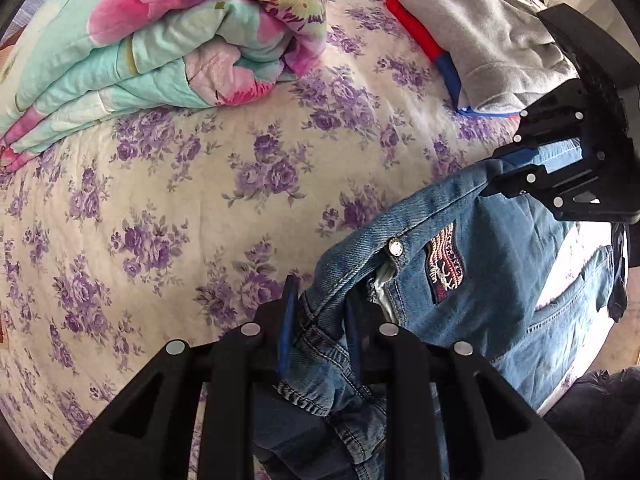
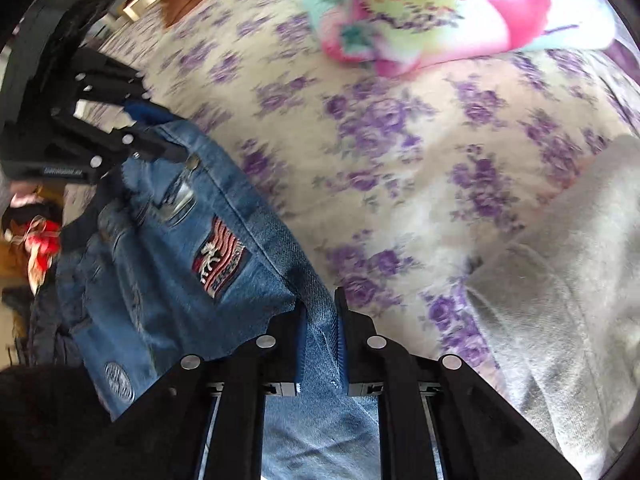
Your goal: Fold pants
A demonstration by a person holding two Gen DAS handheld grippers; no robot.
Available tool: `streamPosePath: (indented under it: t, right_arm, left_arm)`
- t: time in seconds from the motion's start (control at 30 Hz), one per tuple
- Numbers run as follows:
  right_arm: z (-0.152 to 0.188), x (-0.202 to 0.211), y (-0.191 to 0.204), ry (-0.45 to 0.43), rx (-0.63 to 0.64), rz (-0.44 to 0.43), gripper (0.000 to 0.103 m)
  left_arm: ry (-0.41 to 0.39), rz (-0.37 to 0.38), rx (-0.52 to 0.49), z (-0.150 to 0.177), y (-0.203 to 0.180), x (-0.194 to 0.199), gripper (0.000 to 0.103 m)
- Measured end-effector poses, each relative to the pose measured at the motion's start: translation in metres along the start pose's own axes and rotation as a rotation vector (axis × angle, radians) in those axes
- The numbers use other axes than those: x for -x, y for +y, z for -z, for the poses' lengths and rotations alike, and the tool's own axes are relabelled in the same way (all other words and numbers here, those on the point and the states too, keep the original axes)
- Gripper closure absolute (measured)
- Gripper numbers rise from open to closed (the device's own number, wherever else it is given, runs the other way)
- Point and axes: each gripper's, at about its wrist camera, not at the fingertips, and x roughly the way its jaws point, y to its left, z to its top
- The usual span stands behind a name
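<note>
Blue denim pants (image 1: 492, 276) with a red striped patch hang by their waistband between my two grippers, above the bed. My left gripper (image 1: 320, 312) is shut on one end of the waistband. My right gripper (image 2: 320, 320) is shut on the other end; it shows in the left wrist view (image 1: 516, 172) at the right. In the right wrist view the pants (image 2: 160, 264) hang to the left, with my left gripper (image 2: 160, 136) clamped on the far corner. The legs drop below, out of sight.
The bed (image 1: 200, 200) has a cream sheet with purple flowers. A rolled floral quilt (image 1: 140, 48) lies at the far left. A grey garment (image 1: 480, 40) on a red and blue item (image 1: 420, 36) lies at the far right; the grey garment also shows in the right wrist view (image 2: 560, 280).
</note>
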Motion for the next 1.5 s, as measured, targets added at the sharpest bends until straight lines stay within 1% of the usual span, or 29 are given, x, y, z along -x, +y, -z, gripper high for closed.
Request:
streamPosePath:
  t: [0.13,0.2,0.27,0.37,0.43,0.5,0.57,0.63,0.7,0.83,0.9,1.0,1.07,1.13,1.2,1.27,1.3,1.33,1.4,1.43,1.5]
  right_arm:
    - [0.0,-0.012,0.005,0.014,-0.03,0.062,0.09]
    - [0.0,-0.004,0.009,-0.001,-0.044,0.071,0.09]
    - [0.007,0.018,0.019,-0.034,-0.048,0.065,0.09]
    - [0.026,0.057,0.043,-0.098,-0.015,0.053,0.09]
    - [0.045,0.074,0.062,-0.137,-0.01,0.022,0.09]
    - [0.068,0.087,0.077,-0.163,-0.006,-0.015,0.09]
    - [0.091,0.094,0.097,-0.177,-0.005,-0.047,0.091]
    - [0.111,0.092,0.122,-0.18,0.002,-0.077,0.092]
    - [0.13,0.088,0.148,-0.172,0.013,-0.095,0.092]
    - [0.157,0.077,0.195,-0.142,0.024,-0.133,0.092]
    - [0.163,0.066,0.214,-0.119,0.046,-0.118,0.092]
    - [0.173,0.04,0.235,-0.068,0.044,-0.075,0.092]
    - [0.177,0.018,0.238,-0.026,0.011,-0.068,0.092]
    - [0.18,-0.008,0.236,0.014,-0.052,-0.07,0.092]
    - [0.183,-0.027,0.23,0.028,-0.102,-0.077,0.092]
    - [0.184,-0.03,0.225,0.027,-0.148,-0.093,0.092]
    - [0.185,-0.029,0.224,0.026,-0.163,-0.1,0.092]
    - [0.185,-0.028,0.223,0.025,-0.168,-0.104,0.092]
    - [0.188,-0.028,0.222,0.018,-0.172,-0.1,0.092]
    - [0.189,-0.028,0.223,0.013,-0.174,-0.097,0.092]
    - [0.19,-0.026,0.224,0.005,-0.173,-0.086,0.092]
  left_arm:
    - [0.044,-0.051,0.001,-0.008,-0.001,-0.016,0.08]
    - [0.039,-0.063,-0.003,-0.009,-0.003,-0.007,0.08]
    - [0.01,-0.066,-0.024,-0.004,-0.009,0.011,0.081]
    - [-0.05,-0.058,-0.071,0.016,-0.023,0.048,0.08]
    - [-0.081,-0.037,-0.084,0.035,-0.031,0.068,0.08]
    - [-0.102,-0.02,-0.091,0.058,-0.042,0.081,0.08]
    - [-0.114,-0.014,-0.096,0.084,-0.056,0.085,0.08]
    - [-0.126,-0.018,-0.094,0.112,-0.068,0.088,0.08]
    - [-0.139,-0.003,-0.077,0.139,-0.074,0.091,0.08]
    - [-0.145,0.042,-0.028,0.177,-0.074,0.092,0.08]
    - [-0.136,0.054,-0.01,0.193,-0.074,0.087,0.08]
    - [-0.109,0.042,-0.031,0.213,-0.079,0.072,0.08]
    - [-0.072,0.034,-0.046,0.221,-0.079,0.053,0.079]
    - [-0.027,0.04,-0.054,0.228,-0.079,0.034,0.079]
    - [-0.024,0.031,-0.101,0.237,-0.088,0.033,0.077]
    - [-0.035,0.024,-0.146,0.25,-0.095,0.041,0.076]
    - [-0.04,0.039,-0.149,0.257,-0.097,0.047,0.074]
    - [-0.046,0.054,-0.139,0.265,-0.095,0.052,0.072]
    - [-0.054,0.102,-0.082,0.277,-0.089,0.063,0.065]
    - [-0.069,0.126,-0.045,0.282,-0.085,0.071,0.065]
    - [-0.135,0.141,0.004,0.287,-0.084,0.09,0.065]
